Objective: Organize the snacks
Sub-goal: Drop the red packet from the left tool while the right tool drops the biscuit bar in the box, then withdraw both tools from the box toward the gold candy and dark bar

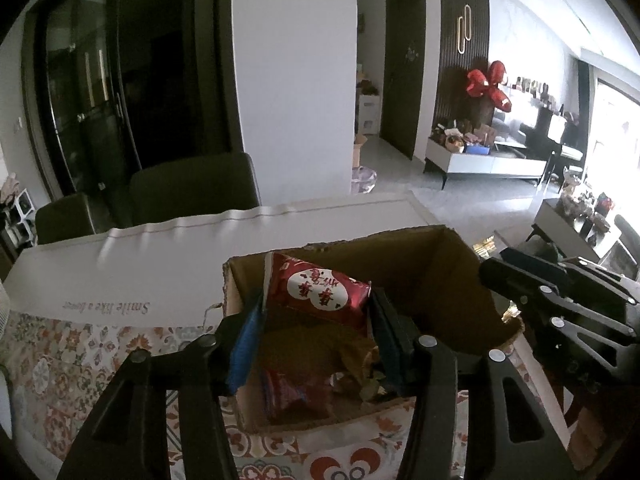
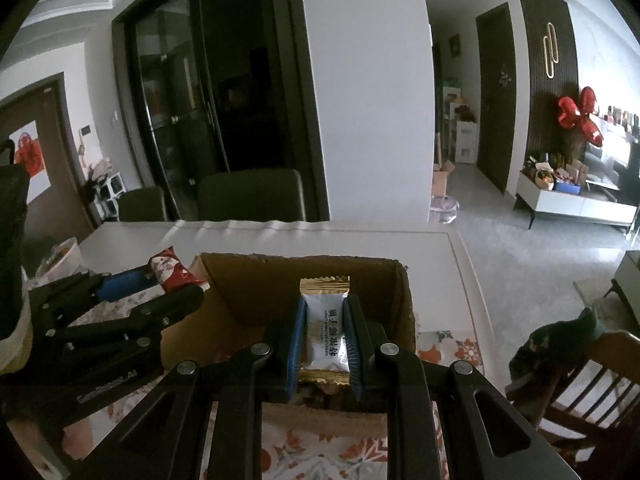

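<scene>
Over the cardboard box [image 2: 404,304], left jaws clamp a red snack packet [image 1: 316,290], right jaws a white candy [image 2: 325,334].

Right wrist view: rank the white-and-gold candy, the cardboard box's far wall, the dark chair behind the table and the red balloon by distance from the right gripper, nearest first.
1. White-and-gold candy, clamped in the right gripper.
2. Cardboard box's far wall, just ahead, past the candy.
3. Dark chair, beyond the table's far edge.
4. Red balloon, far right, across the room.
</scene>
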